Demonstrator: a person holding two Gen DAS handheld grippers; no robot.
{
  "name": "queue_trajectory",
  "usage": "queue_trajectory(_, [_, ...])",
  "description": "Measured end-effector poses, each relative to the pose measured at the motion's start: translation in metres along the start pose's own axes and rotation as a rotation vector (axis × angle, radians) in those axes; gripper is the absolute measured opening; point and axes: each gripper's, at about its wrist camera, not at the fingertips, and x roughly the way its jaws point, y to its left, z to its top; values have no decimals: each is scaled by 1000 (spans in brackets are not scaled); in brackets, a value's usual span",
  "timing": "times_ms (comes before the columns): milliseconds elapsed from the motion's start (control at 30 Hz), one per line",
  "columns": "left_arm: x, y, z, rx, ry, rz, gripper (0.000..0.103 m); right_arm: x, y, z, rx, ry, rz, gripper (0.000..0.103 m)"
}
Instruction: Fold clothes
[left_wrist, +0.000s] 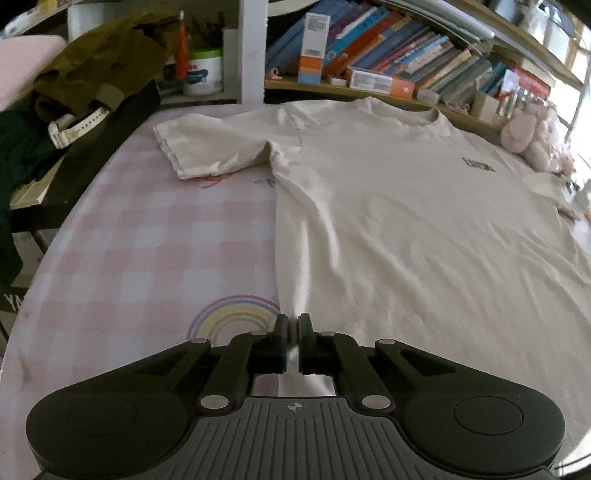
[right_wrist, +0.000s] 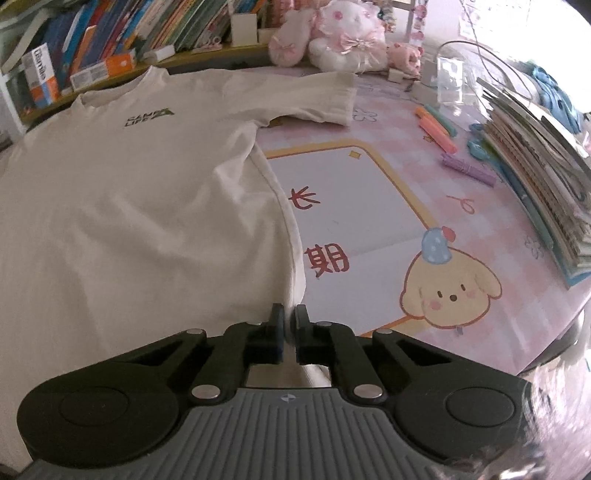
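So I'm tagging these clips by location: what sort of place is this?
Probably a child's or student's desk in a bedroom or study, not a laundry area. The T-shirt lies on a pink cartoon desk mat, with shelves of books behind and plush toys at the back.

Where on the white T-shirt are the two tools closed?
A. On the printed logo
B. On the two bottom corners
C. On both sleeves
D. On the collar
B: the left tool and right tool each pinch a hem corner of the T-shirt.
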Motion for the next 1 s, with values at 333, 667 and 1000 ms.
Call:
queue_trajectory(333, [-1, -1, 2, 48, 13, -29, 4, -1, 0, -1, -11, 2, -31, 5])
queue_trajectory(667, [2, -1, 5, 62, 18, -30, 4, -5, 4, -4, 0, 11, -34, 5])
queue_trajectory(1000, [4, 0, 6, 53, 19, -18, 4, -7, 6, -6, 29, 16, -25, 5])
